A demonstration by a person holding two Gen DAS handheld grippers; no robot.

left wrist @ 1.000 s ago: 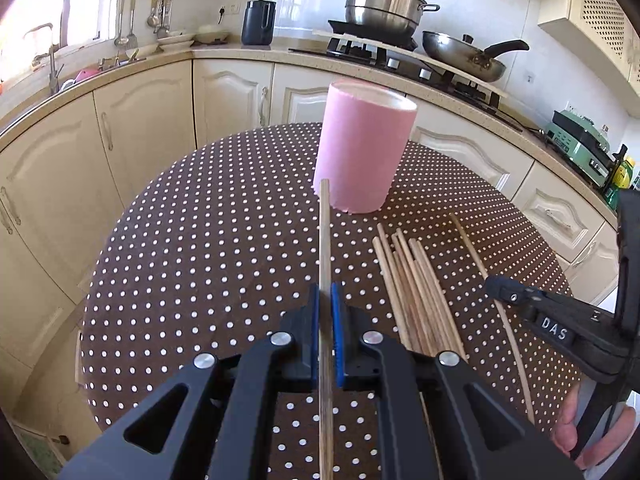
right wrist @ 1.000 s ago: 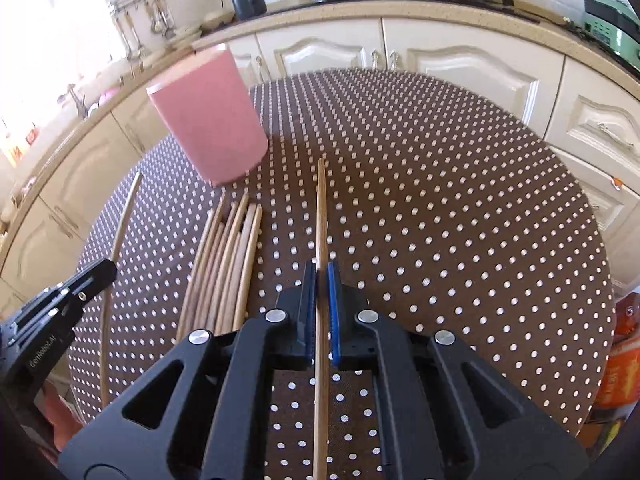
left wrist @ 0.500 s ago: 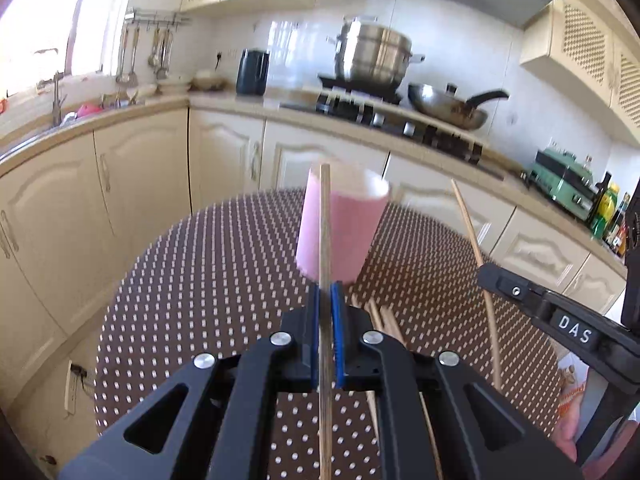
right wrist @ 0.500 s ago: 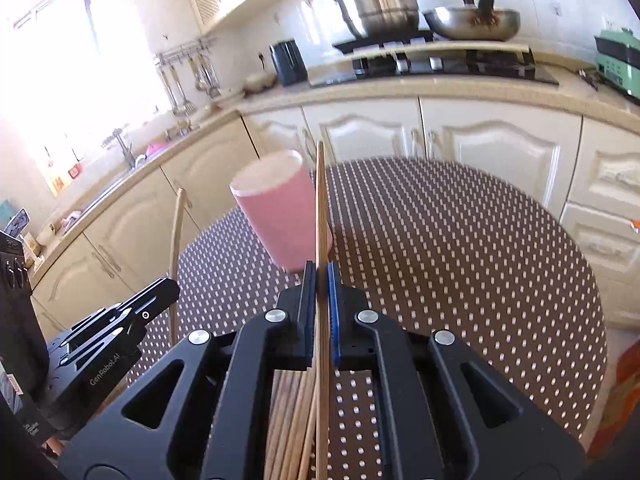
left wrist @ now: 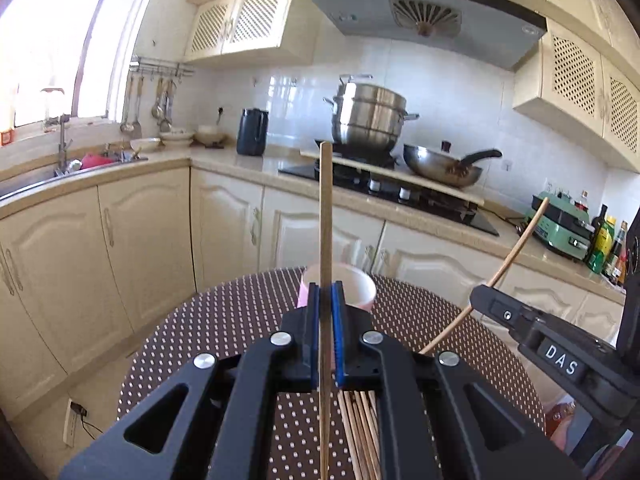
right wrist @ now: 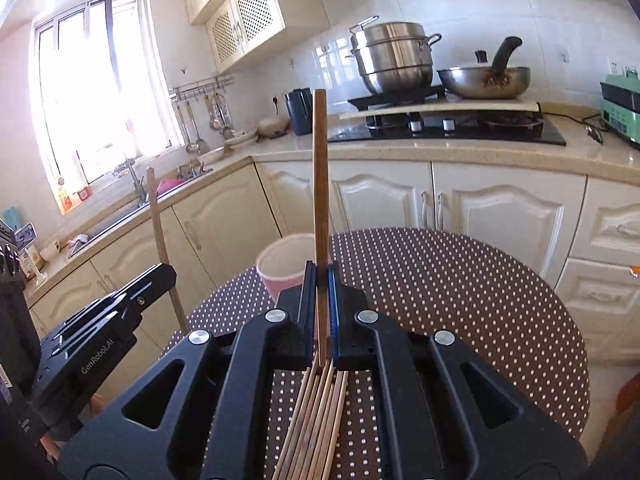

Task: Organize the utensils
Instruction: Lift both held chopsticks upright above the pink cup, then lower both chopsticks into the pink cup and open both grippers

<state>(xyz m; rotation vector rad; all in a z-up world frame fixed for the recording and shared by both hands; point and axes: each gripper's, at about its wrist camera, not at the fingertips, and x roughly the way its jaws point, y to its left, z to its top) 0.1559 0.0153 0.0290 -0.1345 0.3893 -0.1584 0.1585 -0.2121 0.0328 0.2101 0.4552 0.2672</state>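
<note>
Two chopsticks lifted, none in the cup yet.
Left view: my left gripper (left wrist: 325, 300) pinches one chopstick (left wrist: 325, 216) before the pink cup (left wrist: 362, 288). Right view: my right gripper (right wrist: 320, 280) pinches another chopstick (right wrist: 320, 168); the bundle of chopsticks (right wrist: 316, 420) waits on the table (right wrist: 460, 300).

A cream kitchen wraps around a round table (right wrist: 480, 300) covered in a brown cloth with white dots. Panelled base cabinets (left wrist: 140, 240) run under a beige countertop (right wrist: 440, 152) along two walls that meet in a corner. Bright daylight pours through the window (right wrist: 96, 92) above the sink (left wrist: 72, 168). White tiles (left wrist: 452, 92) line the wall behind the black hob (right wrist: 452, 124), with a grey extractor hood (left wrist: 424, 16) and lattice-door wall cabinets (left wrist: 240, 20) overhead.
</note>
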